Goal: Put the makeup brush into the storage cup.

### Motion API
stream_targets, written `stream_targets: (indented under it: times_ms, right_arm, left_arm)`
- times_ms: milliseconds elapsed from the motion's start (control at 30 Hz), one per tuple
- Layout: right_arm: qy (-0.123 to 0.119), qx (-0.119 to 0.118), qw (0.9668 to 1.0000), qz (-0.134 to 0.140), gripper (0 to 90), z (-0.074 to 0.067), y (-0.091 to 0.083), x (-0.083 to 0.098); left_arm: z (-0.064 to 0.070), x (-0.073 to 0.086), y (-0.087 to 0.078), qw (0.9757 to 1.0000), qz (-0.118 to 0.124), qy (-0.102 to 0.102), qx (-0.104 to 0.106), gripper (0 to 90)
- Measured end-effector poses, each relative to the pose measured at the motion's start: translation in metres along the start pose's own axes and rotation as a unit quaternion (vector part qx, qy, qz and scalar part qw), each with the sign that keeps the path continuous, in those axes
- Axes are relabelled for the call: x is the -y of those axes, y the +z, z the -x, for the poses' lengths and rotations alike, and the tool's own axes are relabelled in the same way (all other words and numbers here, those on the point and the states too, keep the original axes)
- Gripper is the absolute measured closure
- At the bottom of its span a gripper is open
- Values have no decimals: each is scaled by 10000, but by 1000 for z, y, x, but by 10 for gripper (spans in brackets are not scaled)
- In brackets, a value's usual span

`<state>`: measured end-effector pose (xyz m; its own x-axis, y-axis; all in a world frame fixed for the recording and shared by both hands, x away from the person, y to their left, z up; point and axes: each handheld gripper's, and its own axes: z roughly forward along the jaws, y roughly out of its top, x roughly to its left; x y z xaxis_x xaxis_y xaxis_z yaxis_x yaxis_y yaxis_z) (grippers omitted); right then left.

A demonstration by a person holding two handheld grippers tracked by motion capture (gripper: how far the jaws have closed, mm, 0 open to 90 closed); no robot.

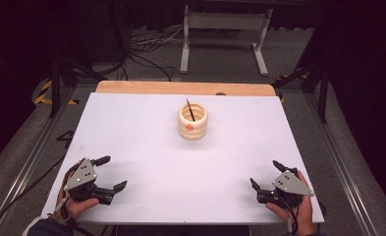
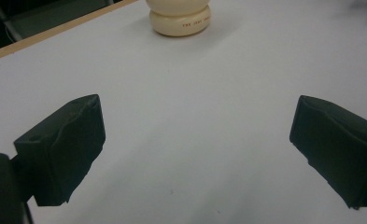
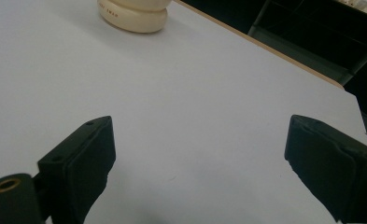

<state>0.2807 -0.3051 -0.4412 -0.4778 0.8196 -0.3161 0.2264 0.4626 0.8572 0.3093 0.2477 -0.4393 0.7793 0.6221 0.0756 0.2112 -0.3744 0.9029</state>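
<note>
A white counter (image 1: 146, 147) carries a cream ribbed pot (image 1: 192, 122) near its far middle, a dark stick (image 1: 190, 110) leaning inside. At the near corners, well apart, the left claw (image 1: 110, 173) and right claw (image 1: 265, 173) both gape wide, empty.

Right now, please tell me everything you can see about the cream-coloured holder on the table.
The cream holder is a squat round pot with bulging stacked rings, glossy like ceramic or plastic. It has an orange mark on its front and a line of small dark print, too small to read, on its bottom ring. It stands upright on the white table, toward the far middle, apart from both grippers. A dark thin stick leans inside it.
</note>
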Motion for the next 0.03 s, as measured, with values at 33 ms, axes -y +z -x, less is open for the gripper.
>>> stream_targets:
  times_ms: [33]
  right_arm:
    - [-7, -8, 10000, -1, 95, 0, 1, 0]
  left_arm:
    - [0, 0, -1, 10000, 5, -7, -15, 42]
